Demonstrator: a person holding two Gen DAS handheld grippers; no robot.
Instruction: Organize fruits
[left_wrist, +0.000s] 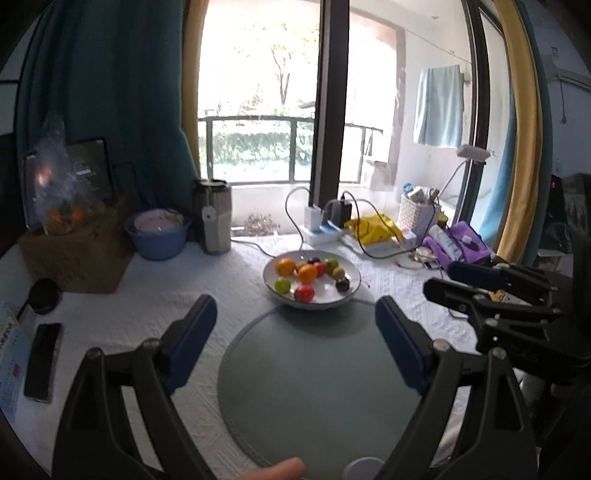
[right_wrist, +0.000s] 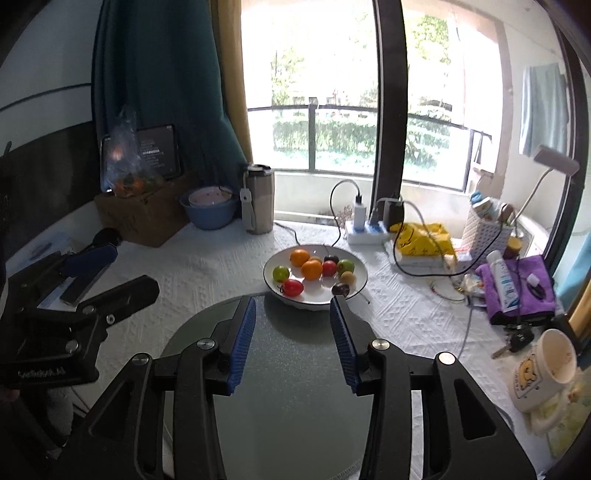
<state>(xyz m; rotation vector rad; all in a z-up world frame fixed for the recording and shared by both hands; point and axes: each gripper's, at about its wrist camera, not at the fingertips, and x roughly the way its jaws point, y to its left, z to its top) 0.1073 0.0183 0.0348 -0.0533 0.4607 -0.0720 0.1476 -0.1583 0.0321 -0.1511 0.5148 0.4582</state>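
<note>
Right wrist shows both my grippers (right_wrist: 292, 341) gaping, empty; fruits (right_wrist: 312, 269) look small, round, slippery — pinch across the middle.

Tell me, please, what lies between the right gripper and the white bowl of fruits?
Only the round grey-green mat. In the right wrist view, the open right gripper hovers over it, and the mat reaches the white bowl; nothing else lies on this stretch.

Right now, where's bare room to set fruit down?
The round green mat in front of the white plate is bare. White cloth between plate and blue bowl is open too. Crowded: right of plate, cables, purple towel, mug.
</note>
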